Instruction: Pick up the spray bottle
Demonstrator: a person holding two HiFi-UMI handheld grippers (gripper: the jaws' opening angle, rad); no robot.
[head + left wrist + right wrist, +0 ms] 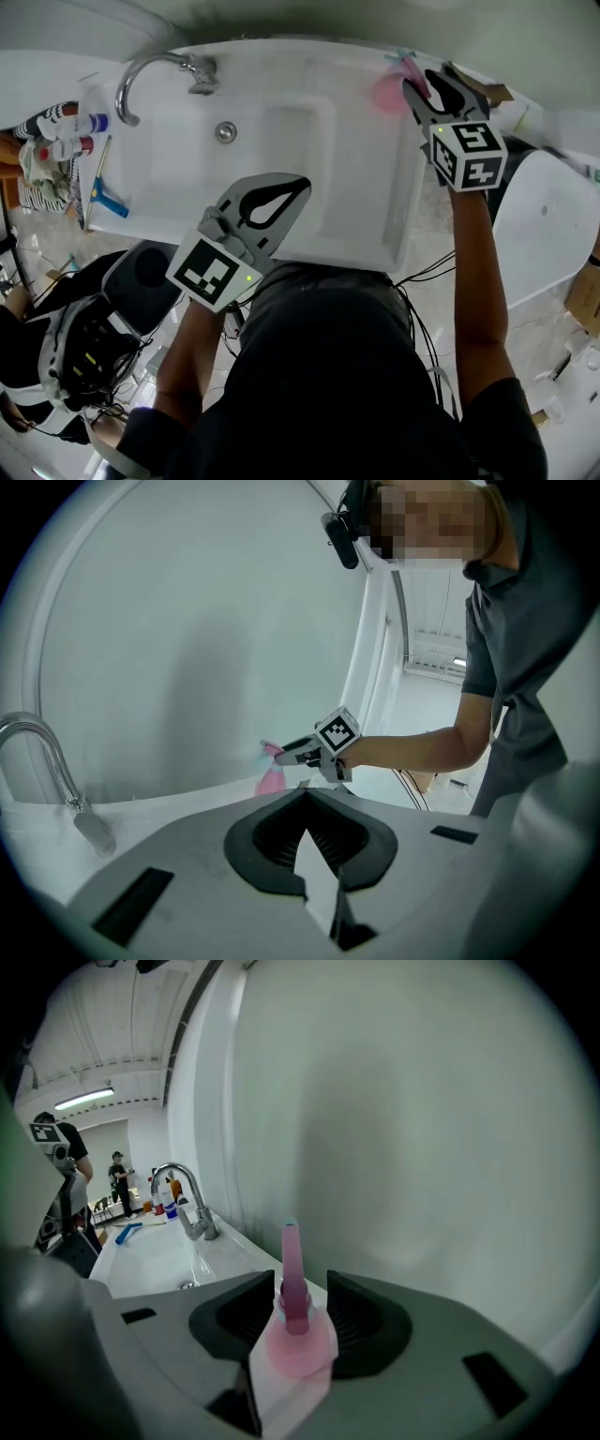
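- Far left, on the sink's ledge: two small bottles (73, 123), one blue-capped and one red-capped, partly cut off behind dark clutter. Contents impossible to tell.
- Just right of them: one blue-handled tool (105, 195), flat on the same ledge.
- Next: one curved chrome faucet (150, 73) at the back left of the one white sink (309, 89). In the basin: one round drain (225, 132).
- Over the sink's near rim: left gripper (302, 185), jaws closed tip to tip with nothing between them. Same reading in its own view (307, 791).
- At the sink's back right corner, close to the wall (422, 1101): one pink spray bottle (387, 94), upright on the ledge, nozzle up (295, 1335). Translucent, fill level not readable.
- Around that bottle: right gripper (427, 81), jaws spread wide, one on each side of the bottle's neck (300, 1281). Pads clear of the neck, contact lower on the body hard to make out.
- Far right: one white rounded shape (553, 216), cut off by the picture's edge and not identifiable.
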